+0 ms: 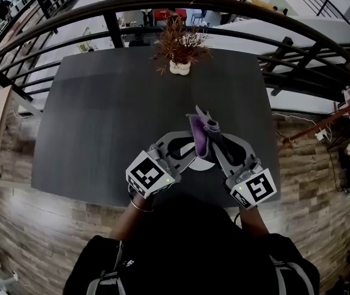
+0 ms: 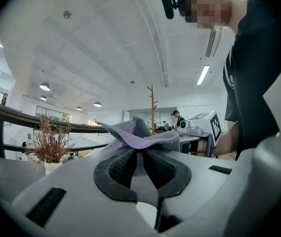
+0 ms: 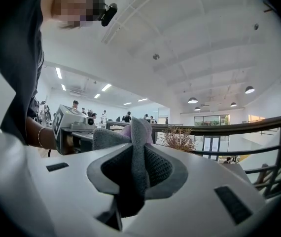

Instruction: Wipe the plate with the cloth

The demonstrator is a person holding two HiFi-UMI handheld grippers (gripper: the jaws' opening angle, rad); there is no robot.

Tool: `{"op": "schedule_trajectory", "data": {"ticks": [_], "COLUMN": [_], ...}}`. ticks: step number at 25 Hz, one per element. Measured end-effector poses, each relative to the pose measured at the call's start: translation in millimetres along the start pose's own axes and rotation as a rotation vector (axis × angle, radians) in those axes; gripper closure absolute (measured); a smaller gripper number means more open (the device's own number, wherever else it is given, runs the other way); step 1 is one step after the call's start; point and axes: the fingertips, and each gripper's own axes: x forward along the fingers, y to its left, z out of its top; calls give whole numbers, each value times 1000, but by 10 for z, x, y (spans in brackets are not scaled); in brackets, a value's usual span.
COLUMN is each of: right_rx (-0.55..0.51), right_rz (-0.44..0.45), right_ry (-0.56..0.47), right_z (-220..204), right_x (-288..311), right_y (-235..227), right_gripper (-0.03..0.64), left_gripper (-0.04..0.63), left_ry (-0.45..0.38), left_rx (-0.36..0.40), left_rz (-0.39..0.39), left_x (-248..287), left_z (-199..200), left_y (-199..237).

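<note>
Clamping a purple-grey cloth (image 1: 198, 141), the right gripper (image 1: 215, 131) reaches in from the near right over the dark table (image 1: 113, 115). In the right gripper view its black pads (image 3: 158, 169) pinch a thick fold of the cloth (image 3: 138, 132), which rises above the jaws and blocks what lies beyond them.

The left gripper (image 1: 187, 154) comes in from the near left, and the two tools meet just inside the near edge of the table. Between them shows the white plate (image 1: 204, 165), but only as a crescent: the cloth hangs across it from above and the gripper fingers cover the rest. Whether it sits on the table or is held just clear cannot be told from the head view, nor whether the cloth touches it.

In the left gripper view the pads (image 2: 113, 172) close in a narrow V on a pale sliver, apparently the plate's rim (image 2: 139, 171) seen edge-on, so this tool grips the plate. The cloth (image 2: 140, 137) spreads just past the pads.

A dried plant (image 1: 180, 45) in a white pot stands at the far edge, well apart from the work. The person's dark clothing hides the near edge of the table and both forearms except a left wrist with a bracelet (image 1: 141, 206)
</note>
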Motion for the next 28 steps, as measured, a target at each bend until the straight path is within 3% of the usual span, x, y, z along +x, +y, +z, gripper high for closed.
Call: {"op": "schedule_trajectory", "data": {"ticks": [5, 13, 28], "right_rx": [16, 17, 24], "right_rz": [-11, -10, -66], "right_ry": [24, 43, 96], "right_z": [-121, -239, -441], "right_x": [-6, -11, -94], "right_y": [-38, -71, -225], "right_gripper": [554, 554, 554], "left_gripper": [508, 476, 426], "left_ry": [52, 115, 308], "left_rx": [-46, -104, -260], "left_rz": [-11, -10, 43], "left_x": [26, 52, -74], "left_z": [-208, -502, -1238], "left_y": [22, 43, 210]}}
